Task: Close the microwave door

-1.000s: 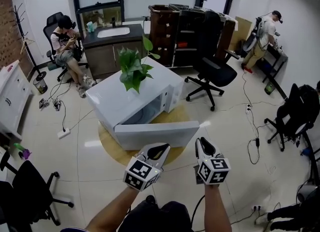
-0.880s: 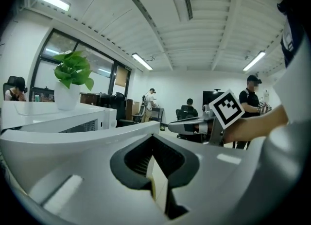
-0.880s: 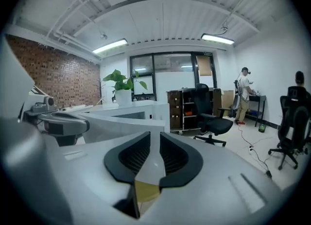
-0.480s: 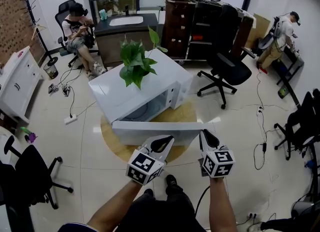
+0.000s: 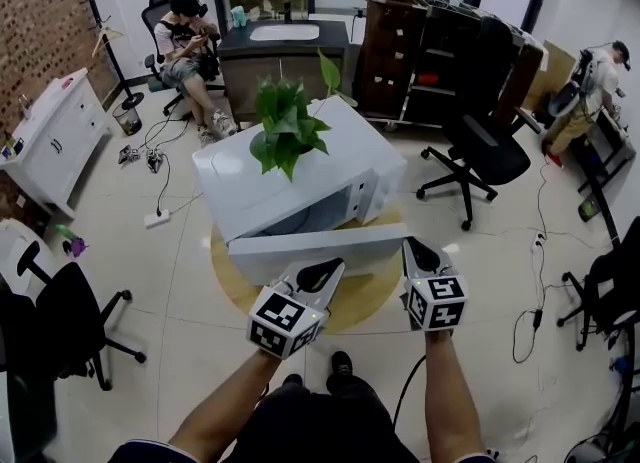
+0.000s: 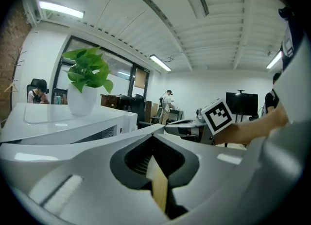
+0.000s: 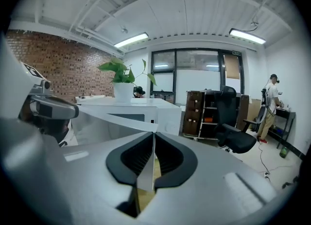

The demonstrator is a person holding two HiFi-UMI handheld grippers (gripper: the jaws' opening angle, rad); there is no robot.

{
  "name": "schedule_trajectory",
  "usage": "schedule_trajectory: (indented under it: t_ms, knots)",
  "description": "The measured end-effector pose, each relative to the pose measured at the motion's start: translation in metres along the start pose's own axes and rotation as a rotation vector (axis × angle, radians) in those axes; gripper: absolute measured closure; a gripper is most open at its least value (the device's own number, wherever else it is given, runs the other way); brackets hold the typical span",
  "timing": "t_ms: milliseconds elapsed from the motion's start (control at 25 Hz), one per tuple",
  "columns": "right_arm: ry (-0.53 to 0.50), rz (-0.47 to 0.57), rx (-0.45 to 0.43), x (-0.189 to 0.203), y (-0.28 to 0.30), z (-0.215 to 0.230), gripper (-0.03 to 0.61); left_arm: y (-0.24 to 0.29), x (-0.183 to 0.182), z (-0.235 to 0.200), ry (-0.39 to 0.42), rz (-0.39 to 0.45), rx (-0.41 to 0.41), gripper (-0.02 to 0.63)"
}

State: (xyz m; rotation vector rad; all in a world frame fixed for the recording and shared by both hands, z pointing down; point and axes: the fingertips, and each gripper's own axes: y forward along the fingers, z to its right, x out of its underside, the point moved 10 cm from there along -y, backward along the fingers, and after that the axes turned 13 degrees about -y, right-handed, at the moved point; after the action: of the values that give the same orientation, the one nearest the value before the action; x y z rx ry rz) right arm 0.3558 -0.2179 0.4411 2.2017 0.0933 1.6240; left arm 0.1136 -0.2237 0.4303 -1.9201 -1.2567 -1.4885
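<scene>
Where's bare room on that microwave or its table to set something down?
Microwave top: bare right of the potted plant and along its front-left edge. The round table is crowded; the microwave and its open door leave only a thin rim.

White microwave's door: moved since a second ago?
Yes, slightly: the white microwave door has swung up toward the white microwave body; the dark opening between them looks narrower.

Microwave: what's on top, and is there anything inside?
A potted plant stands on the microwave. Its door hangs partly open and covers most of the cavity, so contents can't be told.
</scene>
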Motion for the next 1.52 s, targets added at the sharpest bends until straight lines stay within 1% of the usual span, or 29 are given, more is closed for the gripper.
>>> schedule_trajectory:
  t_ms: [240,480,560,720,1040,1200,1360,1520]
  knots:
    - [-0.020,0.004,-0.044,-0.013,0.042,0.015,0.561,0.013,-0.002,-0.013,-0.008,0.001,-0.065,0.603]
    - [-0.034,0.008,-0.081,-0.028,0.081,0.026,0.563,0.025,0.004,-0.014,-0.008,-0.030,-0.100,0.603]
    - [-0.043,0.012,-0.093,-0.034,0.093,0.026,0.577,0.027,0.003,-0.015,-0.008,-0.030,-0.111,0.603]
    - [-0.052,0.022,-0.143,-0.043,0.110,0.018,0.577,0.029,0.004,-0.017,-0.019,-0.024,-0.140,0.601]
    - [-0.045,0.054,-0.183,-0.049,0.119,0.018,0.575,0.027,0.005,-0.022,-0.044,0.003,-0.191,0.602]
    - [-0.044,0.045,-0.186,-0.051,0.129,0.016,0.577,0.030,0.011,-0.022,-0.065,0.001,-0.201,0.603]
    - [-0.058,0.060,-0.209,-0.055,0.137,0.013,0.577,0.027,0.007,-0.024,-0.069,0.031,-0.214,0.603]
    - [-0.043,0.068,-0.211,-0.051,0.127,0.019,0.578,0.031,0.005,-0.026,-0.073,0.036,-0.210,0.603]
